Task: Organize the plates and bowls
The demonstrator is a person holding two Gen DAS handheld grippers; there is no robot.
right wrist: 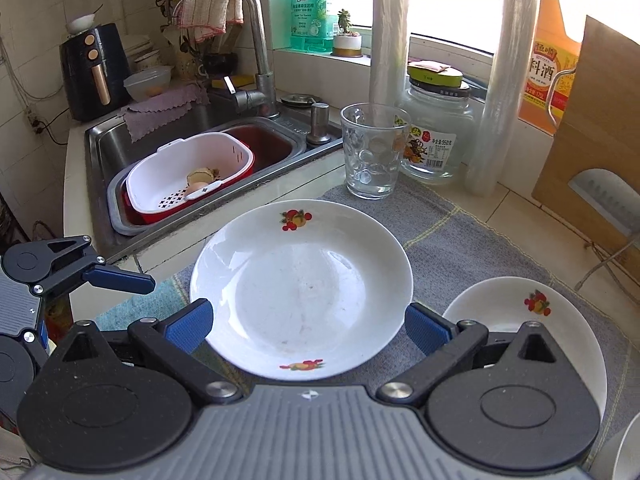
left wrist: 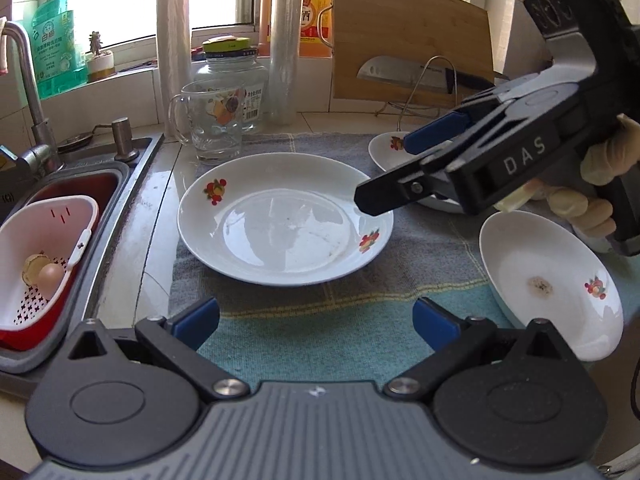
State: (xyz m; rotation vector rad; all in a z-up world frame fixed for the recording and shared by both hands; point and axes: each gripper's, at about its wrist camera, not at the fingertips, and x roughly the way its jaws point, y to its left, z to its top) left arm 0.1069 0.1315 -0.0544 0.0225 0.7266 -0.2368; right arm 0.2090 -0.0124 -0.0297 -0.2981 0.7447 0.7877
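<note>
Right now the large white plate (right wrist: 302, 288) lies flat on the grey and teal cloth (left wrist: 348, 316) beside the sink (right wrist: 200, 136), with a smaller plate (right wrist: 516, 312) to its right and another (left wrist: 552, 280) nearer the counter edge. Both the left gripper (left wrist: 316, 320) and the right gripper (right wrist: 308, 324) hover above the cloth, jaws spread wide, holding nothing.

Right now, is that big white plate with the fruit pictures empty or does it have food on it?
Empty. The big plate lies flat on the grey cloth, its bare white bowl showing only glare and faint smudges.
</note>
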